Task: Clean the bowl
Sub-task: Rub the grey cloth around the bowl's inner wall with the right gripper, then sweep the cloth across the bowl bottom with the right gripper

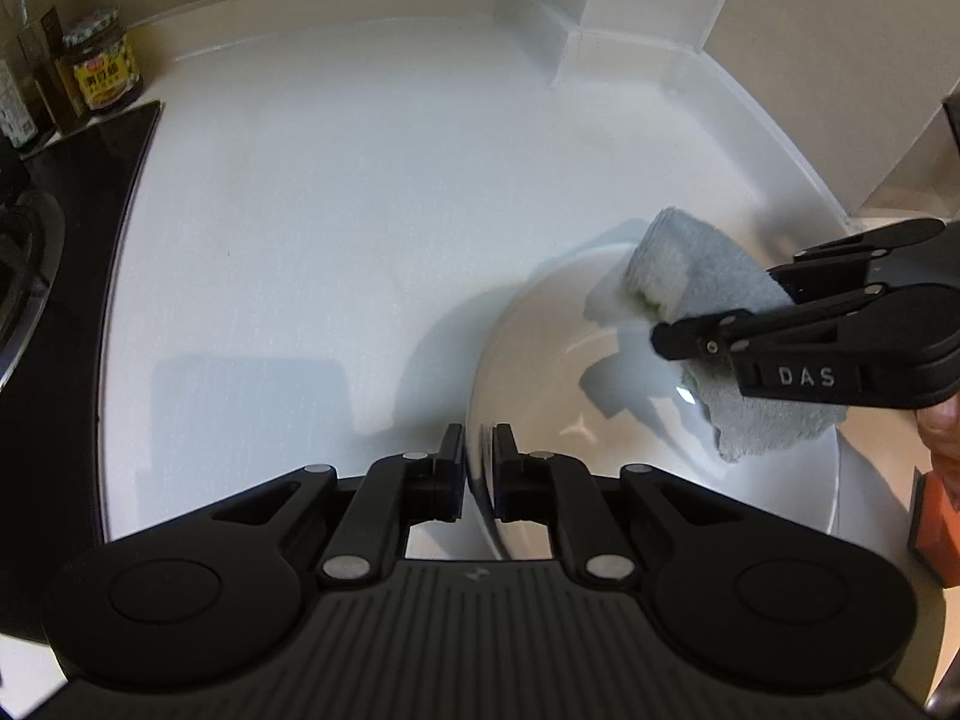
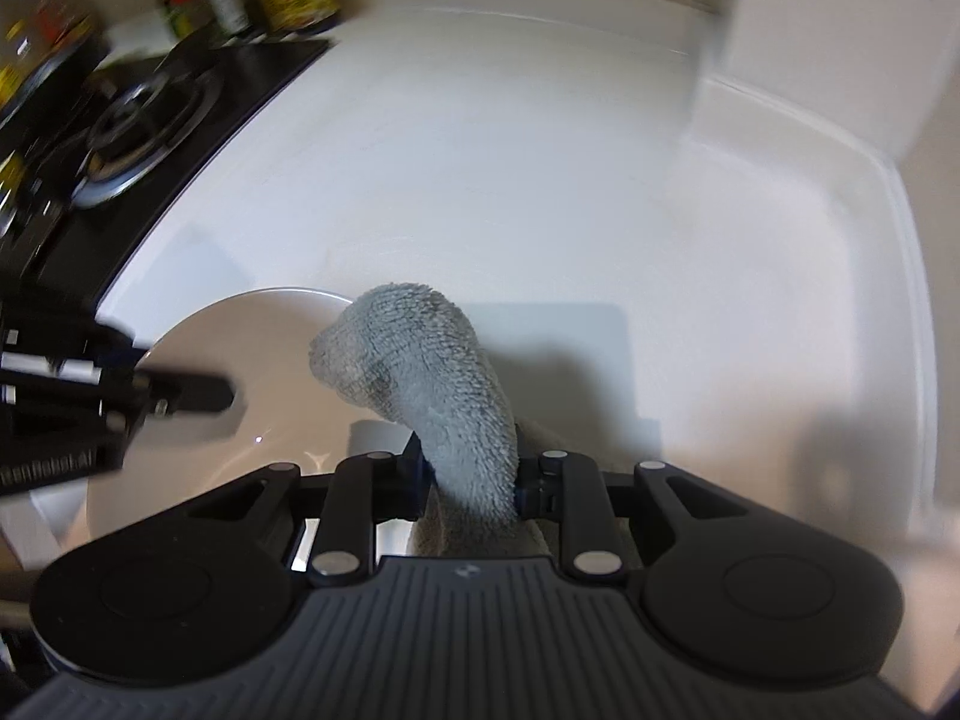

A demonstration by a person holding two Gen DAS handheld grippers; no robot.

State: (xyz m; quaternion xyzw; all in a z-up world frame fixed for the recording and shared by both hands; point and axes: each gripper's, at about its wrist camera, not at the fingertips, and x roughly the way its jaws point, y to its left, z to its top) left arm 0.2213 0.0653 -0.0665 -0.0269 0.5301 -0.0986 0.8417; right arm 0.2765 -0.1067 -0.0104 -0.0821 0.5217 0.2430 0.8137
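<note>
The white bowl [image 1: 600,396] is sitting on the white desk [image 1: 312,228], well away from the black stove [image 1: 54,228] and the jars [image 1: 102,60] behind the stove.

The left tongs [image 1: 478,471] are reaching over the near edge of the bowl. One pad is sitting outside the edge and one inside. A thin gap is showing on each side, so they do not look like they are pinching it tight.

The right tongs [image 2: 471,480] are pinching a fluffy grey cloth [image 2: 420,372]. The cloth is sticking out past the tips, over the far side of the bowl. The left camera shows a bit of green on it.

The step now looks like wiping the inside of the bowl.

To do it well, the left tongs are probably needing a firmer hold on the edge first, or the bowl may slide or tip when the cloth pushes. Then the cloth should be pressing softly on the inside wall and going round and round, down to the bottom. The right tongs should be holding the cloth tight, so it does not slip out.
</note>
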